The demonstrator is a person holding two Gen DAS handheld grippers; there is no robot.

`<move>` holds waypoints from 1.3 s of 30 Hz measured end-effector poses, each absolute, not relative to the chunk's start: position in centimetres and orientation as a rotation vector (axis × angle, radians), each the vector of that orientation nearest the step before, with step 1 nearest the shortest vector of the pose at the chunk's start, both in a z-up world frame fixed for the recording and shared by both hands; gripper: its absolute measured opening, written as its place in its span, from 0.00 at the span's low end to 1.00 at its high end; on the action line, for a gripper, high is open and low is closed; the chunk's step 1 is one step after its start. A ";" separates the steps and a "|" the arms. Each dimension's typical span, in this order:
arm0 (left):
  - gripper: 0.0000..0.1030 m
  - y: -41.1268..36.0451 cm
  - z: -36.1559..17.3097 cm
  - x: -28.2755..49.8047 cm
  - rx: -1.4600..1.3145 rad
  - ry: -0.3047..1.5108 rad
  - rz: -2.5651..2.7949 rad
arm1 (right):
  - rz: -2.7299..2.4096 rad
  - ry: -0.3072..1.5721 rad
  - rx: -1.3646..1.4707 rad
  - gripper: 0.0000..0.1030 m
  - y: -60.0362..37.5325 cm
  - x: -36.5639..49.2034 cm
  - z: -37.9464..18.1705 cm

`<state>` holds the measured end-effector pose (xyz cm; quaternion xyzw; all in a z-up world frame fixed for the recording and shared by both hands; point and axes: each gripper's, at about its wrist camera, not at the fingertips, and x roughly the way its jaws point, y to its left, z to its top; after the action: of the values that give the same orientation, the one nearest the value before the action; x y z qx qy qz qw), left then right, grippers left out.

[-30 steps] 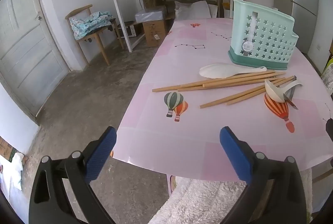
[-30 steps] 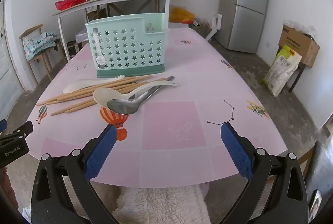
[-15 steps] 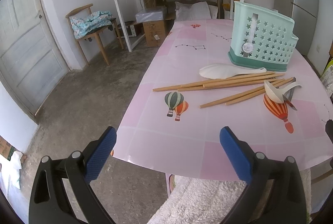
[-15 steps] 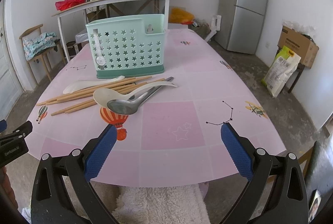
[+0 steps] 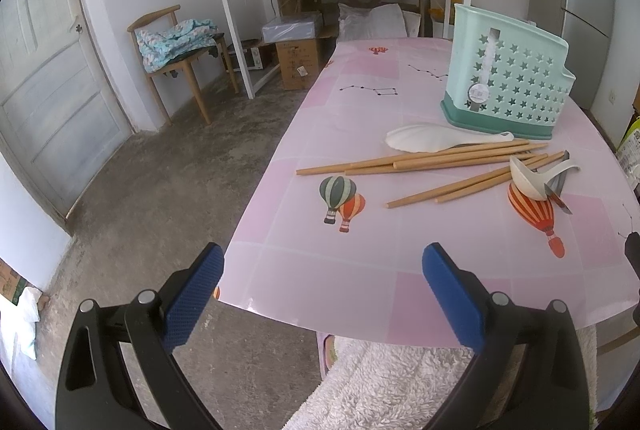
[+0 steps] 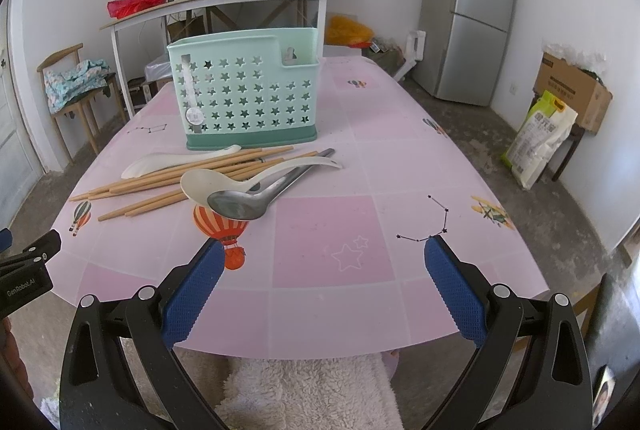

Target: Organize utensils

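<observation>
We hold both grippers above the near edge of the table [image 6: 400,158], which is covered in a pink cloth printed with balloons. Our left gripper [image 5: 320,294] has its blue pads spread wide with nothing between them, and it sits over the near left corner of the table. Our right gripper [image 6: 324,286] is just as wide open and just as empty, facing the middle of the table. The utensils lie in a loose pile well ahead of both grippers: a bundle of wooden chopsticks [image 6: 176,182] spread flat, a white spoon [image 6: 208,184] resting across them, a metal spoon [image 6: 240,206] tucked against the white one with its bowl toward us, and a second white spoon [image 6: 160,163] lying at the far side of the pile. Just behind the pile stands a mint-green holder [image 6: 244,98] with star-shaped holes, upright. A fridge [image 6: 468,10] stands against the far wall.
</observation>
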<state>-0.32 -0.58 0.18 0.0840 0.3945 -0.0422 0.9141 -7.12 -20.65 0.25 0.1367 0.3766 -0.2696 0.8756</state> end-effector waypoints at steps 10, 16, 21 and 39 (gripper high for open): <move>0.94 -0.4 0.2 -0.3 0.169 0.811 -0.088 | -0.566 0.784 0.278 0.92 -20.5 -7.2 0.6; 0.94 -0.5 0.3 -0.2 0.167 0.812 -0.089 | -0.567 0.784 0.275 0.92 -20.5 -7.1 0.6; 0.94 -0.3 0.3 -0.2 0.165 0.813 -0.090 | -0.567 0.784 0.274 0.92 -20.4 -7.1 0.6; 0.94 -0.2 0.2 -0.1 0.157 0.823 -0.099 | -0.573 0.781 0.273 0.92 -20.6 -7.1 0.6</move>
<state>-0.09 -0.16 0.18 0.0761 0.3993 -0.0482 0.9124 -7.14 -20.62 0.64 0.1306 0.3744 -0.2747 0.8760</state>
